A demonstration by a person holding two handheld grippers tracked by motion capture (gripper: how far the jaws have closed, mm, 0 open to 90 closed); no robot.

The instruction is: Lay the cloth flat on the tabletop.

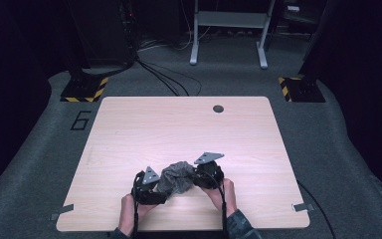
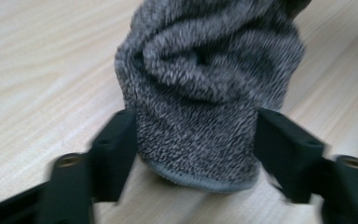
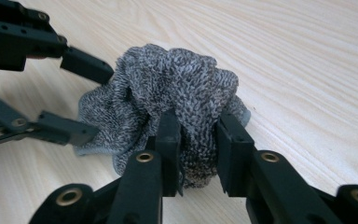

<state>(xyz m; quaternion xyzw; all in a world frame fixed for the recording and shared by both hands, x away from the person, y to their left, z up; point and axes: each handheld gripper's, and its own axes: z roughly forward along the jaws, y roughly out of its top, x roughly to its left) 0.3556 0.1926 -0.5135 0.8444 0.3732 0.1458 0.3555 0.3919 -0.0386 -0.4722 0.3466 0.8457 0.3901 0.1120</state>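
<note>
1. A crumpled grey towel (image 1: pixel 175 177) lies on the near middle of the light wooden worktop (image 1: pixel 129 129), bunched into a loose heap between the two grippers.
2. The left gripper (image 1: pixel 165 185) sits at the towel's left side, held by the person's left hand (image 1: pixel 129 206), which comes in from the near edge.
3. In the left gripper view the towel (image 2: pixel 205 93) stands between the two black fingers (image 2: pixel 114 149). A hemmed fold fills the gap and both fingers touch its sides, so the left fingers are grasping the towel. The picture is blurred at the fingers.
4. The right gripper (image 1: pixel 197 175) sits at the towel's right side, held by the right hand (image 1: pixel 224 194), with its grey three-cornered plate (image 1: pixel 209 158) on top.
5. In the right gripper view the right gripper (image 3: pixel 198 149) has its fingers (image 3: pixel 170 144) clenched on a thick fold at the near side of the towel (image 3: pixel 168 88), and the cloth bulges above them.
6. That same view shows the left gripper (image 3: pixel 86 98) at the left, one finger above the towel's edge and one below it, both against the cloth.
7. Far across the worktop a small dark round hole (image 1: pixel 218 108) sits close to the far edge, well apart from the towel.
8. On the grey floor to the left of the worktop a dark figure six (image 1: pixel 81 120) is marked.
</note>
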